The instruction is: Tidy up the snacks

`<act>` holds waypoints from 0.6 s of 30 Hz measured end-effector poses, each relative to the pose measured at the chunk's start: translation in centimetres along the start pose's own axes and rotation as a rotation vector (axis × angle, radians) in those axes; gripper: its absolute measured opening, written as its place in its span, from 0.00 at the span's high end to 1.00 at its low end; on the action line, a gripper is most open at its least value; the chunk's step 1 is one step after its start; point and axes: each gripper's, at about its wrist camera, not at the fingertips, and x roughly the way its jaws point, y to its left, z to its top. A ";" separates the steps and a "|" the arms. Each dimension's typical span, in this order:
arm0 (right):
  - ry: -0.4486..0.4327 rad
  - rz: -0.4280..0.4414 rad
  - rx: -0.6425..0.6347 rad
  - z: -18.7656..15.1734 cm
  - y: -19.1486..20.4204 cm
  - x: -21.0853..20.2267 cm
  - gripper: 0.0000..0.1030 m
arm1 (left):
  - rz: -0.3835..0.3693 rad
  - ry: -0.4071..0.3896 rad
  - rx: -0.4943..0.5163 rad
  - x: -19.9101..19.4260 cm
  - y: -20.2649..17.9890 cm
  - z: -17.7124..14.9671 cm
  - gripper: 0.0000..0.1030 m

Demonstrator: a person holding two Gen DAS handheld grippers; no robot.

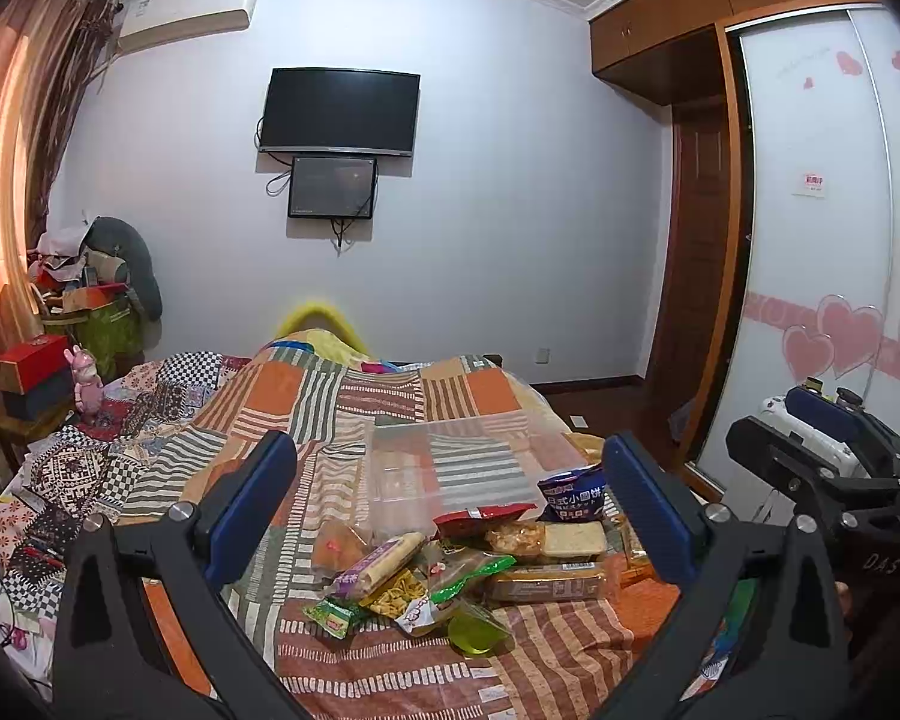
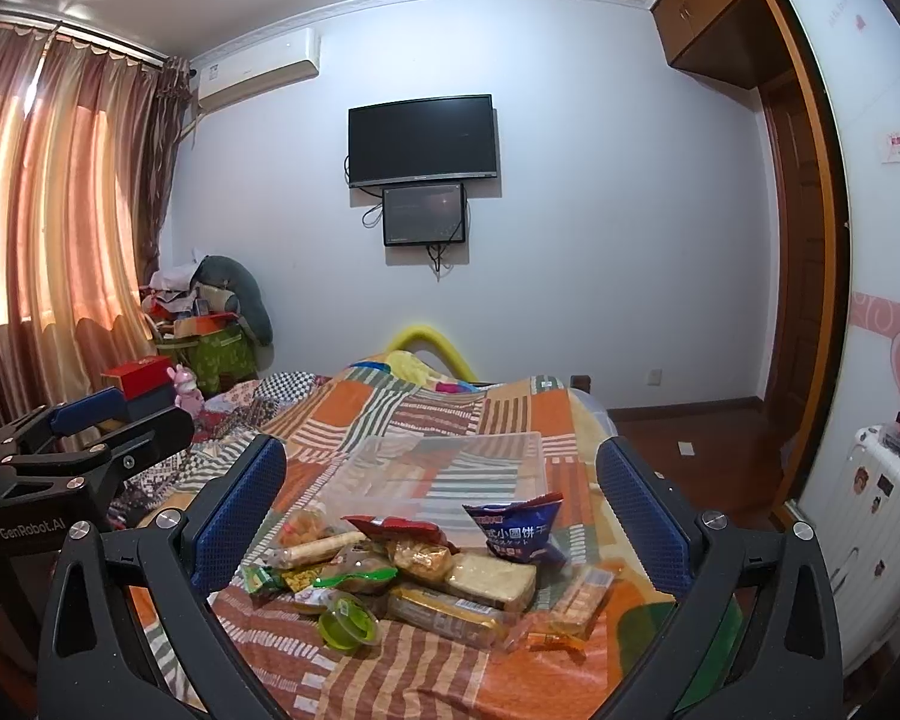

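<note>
Suitcase (image 2: 870, 516) shows only from right wrist; both grippers' jaws wide open, empty

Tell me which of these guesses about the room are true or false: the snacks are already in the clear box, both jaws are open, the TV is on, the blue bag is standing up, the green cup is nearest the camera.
1. The snacks are already packed in the clear box. False: the box looks empty; the snack pile lies on the quilt in front of it.
2. Both grippers are open and hold nothing. True: the left gripper and right gripper have their jaws spread wide.
3. The wall TV is showing a programme. False: its screen is dark.
4. The blue biscuit bag sits at the box side of the pile. True.
5. The green cup is at the near edge of the pile. True.
</note>
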 end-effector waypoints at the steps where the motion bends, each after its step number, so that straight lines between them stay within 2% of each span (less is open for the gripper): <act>1: 0.000 0.000 0.000 0.0 0.0 0.0 0.00 | -0.001 0.000 0.000 0.0 0.0 0.0 0.00; 18: 0.010 0.000 0.004 0.0 0.2 0.3 0.00 | 0.001 0.012 -0.003 0.3 0.2 -0.2 0.00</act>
